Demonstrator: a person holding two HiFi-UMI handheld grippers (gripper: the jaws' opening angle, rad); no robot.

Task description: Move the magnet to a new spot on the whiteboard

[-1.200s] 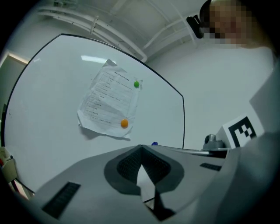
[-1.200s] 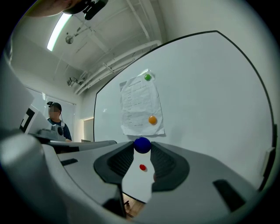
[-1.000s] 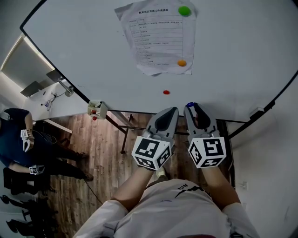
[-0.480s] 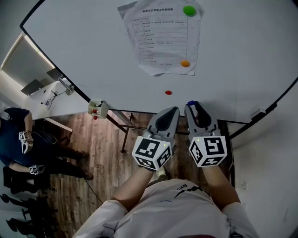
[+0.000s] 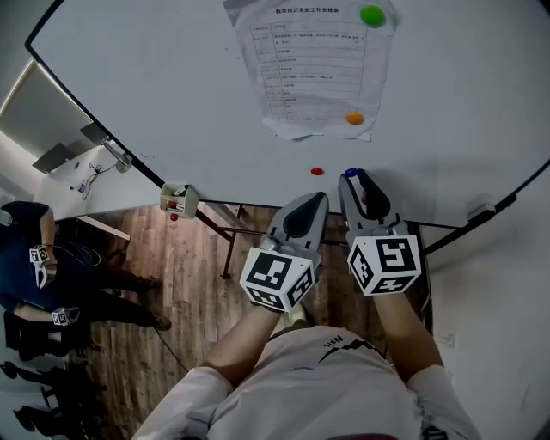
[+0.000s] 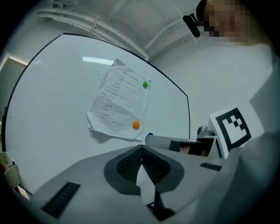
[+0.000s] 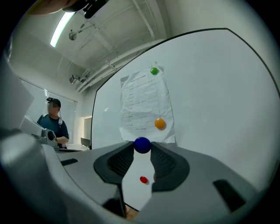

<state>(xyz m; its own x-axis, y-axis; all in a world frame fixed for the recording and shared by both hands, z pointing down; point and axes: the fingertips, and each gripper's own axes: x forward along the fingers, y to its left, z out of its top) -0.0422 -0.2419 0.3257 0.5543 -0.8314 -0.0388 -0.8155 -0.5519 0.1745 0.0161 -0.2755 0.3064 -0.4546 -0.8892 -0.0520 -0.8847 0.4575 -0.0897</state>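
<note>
A small blue magnet [image 7: 142, 145] sits pinched at the tips of my right gripper [image 7: 142, 151], which is shut on it. In the head view that gripper [image 5: 351, 177] holds the blue magnet [image 5: 350, 172] close to the whiteboard's [image 5: 155, 94] lower part, just right of a red magnet [image 5: 317, 171]. The red magnet [image 7: 143, 179] also shows through the gap between the right jaws. My left gripper [image 5: 316, 201] hangs beside it, lower, shut on nothing [image 6: 141, 148]. A printed sheet [image 5: 309, 69] is pinned by a green magnet [image 5: 371, 15] and an orange magnet [image 5: 354, 119].
A small holder [image 5: 179, 199] hangs at the board's lower left edge, and a white block [image 5: 481, 209] at the lower right edge. A person [image 5: 34, 266] stands on the wooden floor [image 5: 189, 292] far to the left. Board legs [image 5: 228, 249] run below.
My right gripper has risen toward the board with the blue magnet, now level with the red magnet. The left gripper has barely moved.
</note>
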